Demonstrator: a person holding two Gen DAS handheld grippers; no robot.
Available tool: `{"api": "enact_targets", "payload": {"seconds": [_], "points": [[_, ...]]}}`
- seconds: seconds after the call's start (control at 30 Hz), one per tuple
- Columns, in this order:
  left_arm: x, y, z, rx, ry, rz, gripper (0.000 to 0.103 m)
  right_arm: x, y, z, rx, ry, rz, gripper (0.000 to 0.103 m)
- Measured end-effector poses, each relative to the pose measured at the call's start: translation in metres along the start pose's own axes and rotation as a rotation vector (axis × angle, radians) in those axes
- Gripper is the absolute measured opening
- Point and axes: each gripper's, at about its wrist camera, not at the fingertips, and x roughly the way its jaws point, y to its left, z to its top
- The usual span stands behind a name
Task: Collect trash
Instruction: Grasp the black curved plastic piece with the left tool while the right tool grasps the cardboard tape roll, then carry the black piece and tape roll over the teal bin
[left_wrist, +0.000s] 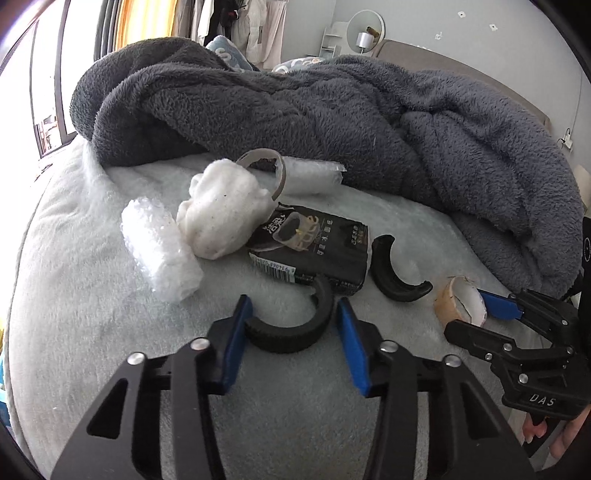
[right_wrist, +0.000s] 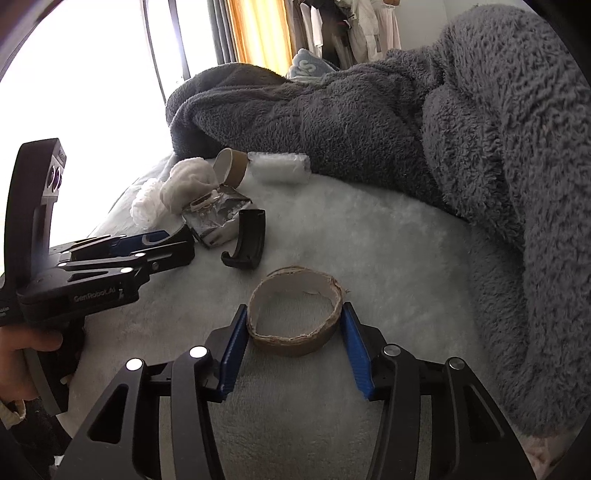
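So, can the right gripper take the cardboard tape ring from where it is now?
Probably yes. The right gripper is open and the cardboard tape ring already lies between its blue fingers on the white bed cover. Nothing lies between them.

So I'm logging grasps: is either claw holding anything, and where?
Nothing is gripped. The left claw straddles a black half ring; the right claw straddles a cardboard ring, both open.
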Motion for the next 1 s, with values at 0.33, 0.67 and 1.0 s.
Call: {"api": "enact_targets", "payload": {"seconds": [0.33,0.67,1.0], "points": [[-0.006,0.006,0.001,-0.029,-0.004,-0.051,0.043,0.002,0.005,0.008,0.006,0.007,-0.029,0.049],[-0.035,0.017,0.006,0.015,-0.062,-0.056,0.043,-0.02,0.008,0.038,0.06,-0.088,-0.049,0.049],[-0.066,0.055,0.007,0.022,-0.092,0.006,0.043,-0.01,0.051,0.065,0.037,-0.106,-0.005,0.049]]}}
